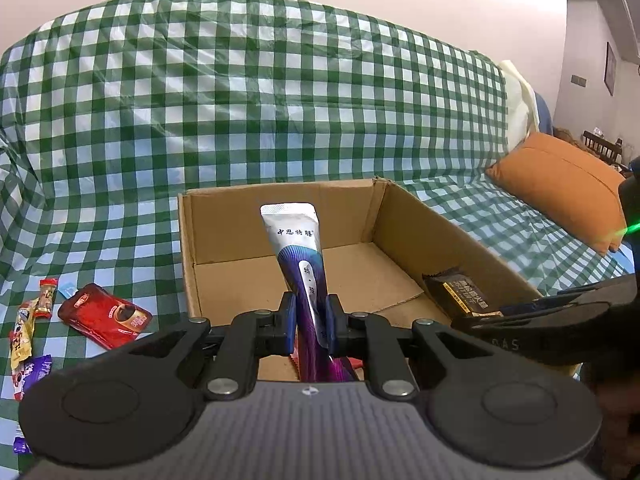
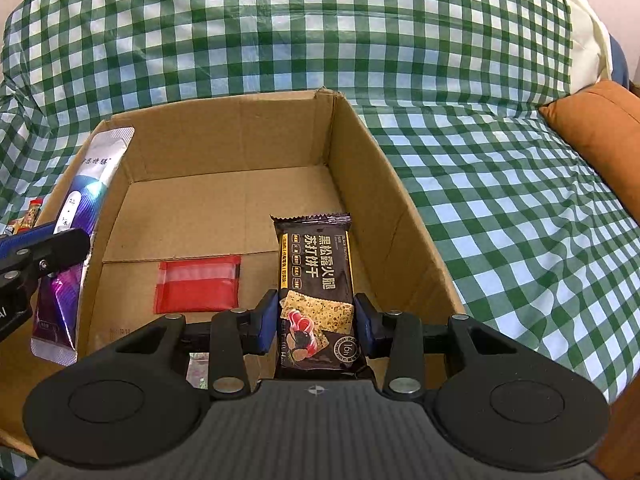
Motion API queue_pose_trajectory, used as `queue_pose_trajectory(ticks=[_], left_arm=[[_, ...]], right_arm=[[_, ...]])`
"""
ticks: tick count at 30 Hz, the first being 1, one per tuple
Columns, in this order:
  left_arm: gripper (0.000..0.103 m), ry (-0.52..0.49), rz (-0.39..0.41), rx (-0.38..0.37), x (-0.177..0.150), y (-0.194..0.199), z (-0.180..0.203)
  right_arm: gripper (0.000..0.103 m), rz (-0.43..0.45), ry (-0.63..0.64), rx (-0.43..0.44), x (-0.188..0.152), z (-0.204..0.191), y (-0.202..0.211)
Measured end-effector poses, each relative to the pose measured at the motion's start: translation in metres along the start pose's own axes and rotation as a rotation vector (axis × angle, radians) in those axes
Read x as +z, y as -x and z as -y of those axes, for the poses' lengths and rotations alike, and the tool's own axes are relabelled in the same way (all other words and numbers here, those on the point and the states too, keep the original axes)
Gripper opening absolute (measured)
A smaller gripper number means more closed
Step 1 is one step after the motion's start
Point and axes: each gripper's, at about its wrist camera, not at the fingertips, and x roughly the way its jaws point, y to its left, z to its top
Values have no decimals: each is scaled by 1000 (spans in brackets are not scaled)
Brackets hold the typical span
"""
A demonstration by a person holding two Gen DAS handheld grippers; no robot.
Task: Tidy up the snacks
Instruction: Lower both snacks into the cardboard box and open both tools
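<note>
An open cardboard box sits on a green checked cloth. My left gripper is shut on a silver and purple sachet and holds it upright over the box's near edge; the sachet also shows in the right wrist view. My right gripper is shut on a black cracker packet and holds it over the box's right side; the packet also shows in the left wrist view. A red packet lies flat on the box floor.
Loose snacks lie on the cloth left of the box: a red coffee sachet, a small red candy, a yellow packet and a purple packet. An orange cushion lies to the right.
</note>
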Motion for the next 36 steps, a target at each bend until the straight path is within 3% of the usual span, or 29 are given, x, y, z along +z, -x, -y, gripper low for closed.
queue_pose_trajectory(ticks=[27,29,30,31,32,36], left_arm=[[17,9,-1,-9,0,-1,1],[20,15,3,-5,1,-1,2],[32,18,5,-4,2,0,3],[55,20,5,-6,2,0,4],[61,21,15,1,2,1,5],[65,19,61,35,4,11,2]], right_arm=[[42,22,4,7,1,2,0],[42,28,1,2,1,2,0],[43,38,-5,4,2,3,1],[46,58,-14,4,3,3,4],[56,81,-17,-3,3,2,7],[62,168,-15,-13,5,-4,18]])
